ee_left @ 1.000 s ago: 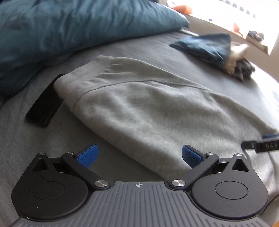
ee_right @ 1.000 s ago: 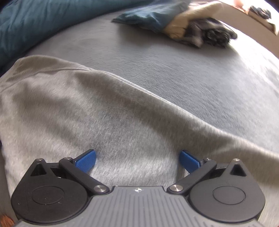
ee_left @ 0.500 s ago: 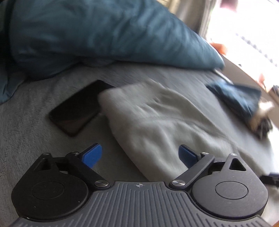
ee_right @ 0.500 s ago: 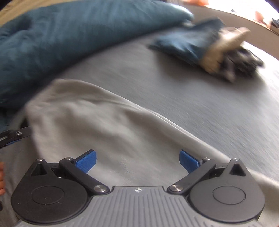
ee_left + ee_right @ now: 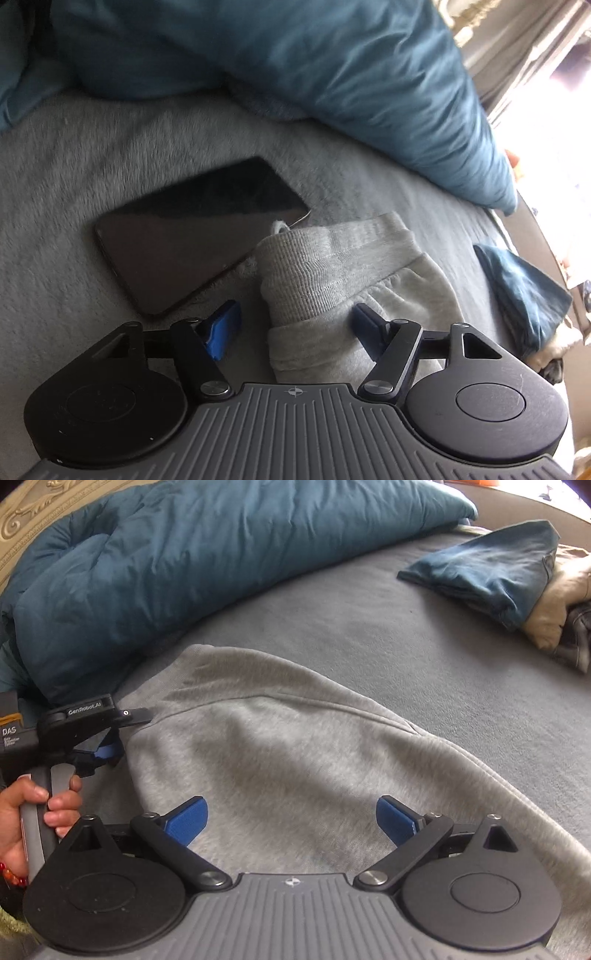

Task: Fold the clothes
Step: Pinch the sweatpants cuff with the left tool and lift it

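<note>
The left gripper (image 5: 295, 326) tilts down, its jaws just closing around the grey garment's (image 5: 343, 280) ribbed cuff, not yet pressing. The right gripper (image 5: 291, 821) hovers wide-jawed above the garment on the bed (image 5: 424, 657).

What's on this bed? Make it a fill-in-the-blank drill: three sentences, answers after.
1. Beside the ribbed end of the sweatshirt, a black ____ lies on the bed.
2. The sweatshirt's colour is ____.
3. The right gripper hangs over the sweatshirt with its jaws ____.
Missing words: phone; grey; open.
</note>
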